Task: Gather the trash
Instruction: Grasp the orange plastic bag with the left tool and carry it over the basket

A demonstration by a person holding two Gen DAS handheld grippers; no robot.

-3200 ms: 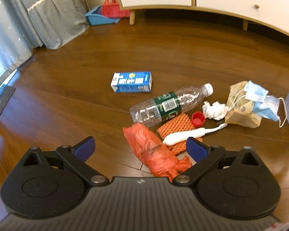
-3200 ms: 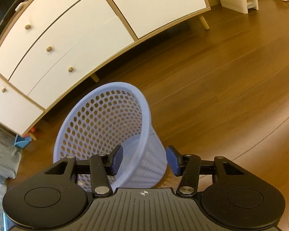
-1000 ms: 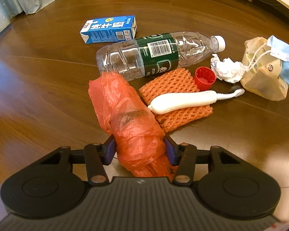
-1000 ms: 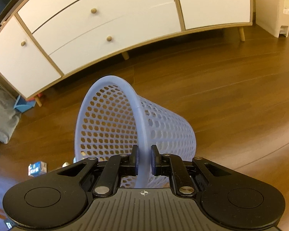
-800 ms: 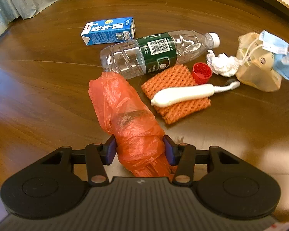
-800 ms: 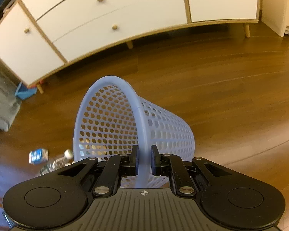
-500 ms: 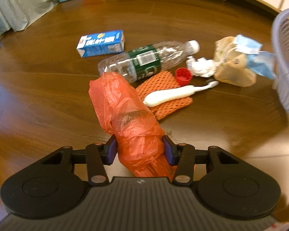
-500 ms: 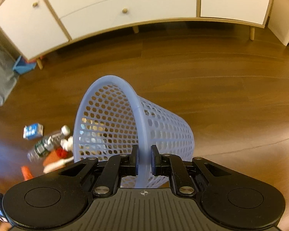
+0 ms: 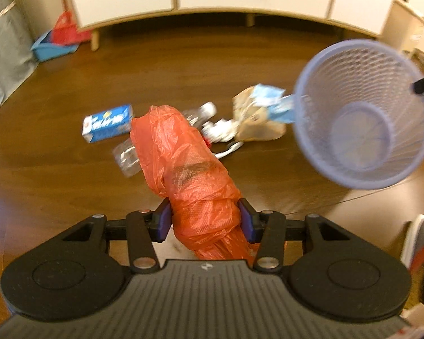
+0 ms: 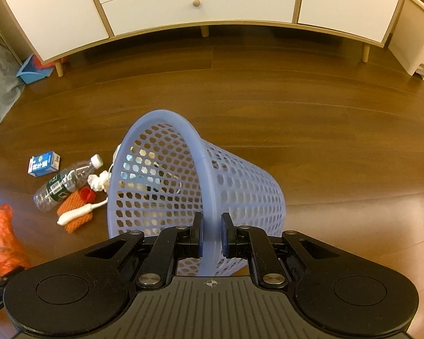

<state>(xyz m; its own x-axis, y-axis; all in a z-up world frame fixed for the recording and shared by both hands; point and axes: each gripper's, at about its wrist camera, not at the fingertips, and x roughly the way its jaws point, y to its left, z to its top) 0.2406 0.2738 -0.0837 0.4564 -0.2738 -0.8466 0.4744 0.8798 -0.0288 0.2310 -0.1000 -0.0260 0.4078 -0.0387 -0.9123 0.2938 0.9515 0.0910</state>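
Left wrist view: the left gripper (image 9: pixel 205 220) is closed on a crumpled orange plastic bag (image 9: pixel 189 166), its blue pads pressing the bag's lower, bunched end from both sides; the bag stands up from the jaws, clear of the wooden floor (image 9: pixel 56 155). To the right, the lavender mesh basket (image 9: pixel 364 113) hangs tilted with its mouth turned toward this camera — its bottom is empty.

Right wrist view: the right gripper (image 10: pixel 211 234) is clamped on the basket's rim, one finger inside the wall and one outside, with only the rim's thickness between them. The basket leans to the left, toward the litter.

On the floor beside the basket's mouth lie a blue milk carton (image 10: pixel 43 163), a clear bottle with a green label (image 10: pixel 65 182), a red cap (image 10: pixel 87 193), a crumpled white tissue (image 10: pixel 99 182), an orange foam net (image 10: pixel 75 212) and a white toothbrush (image 10: pixel 80 212) lying across that net. A tan paper bag (image 9: pixel 257 118) and a blue face mask (image 9: pixel 274 101) sit just behind the basket. A white sideboard (image 10: pixel 198 0) runs along the back.
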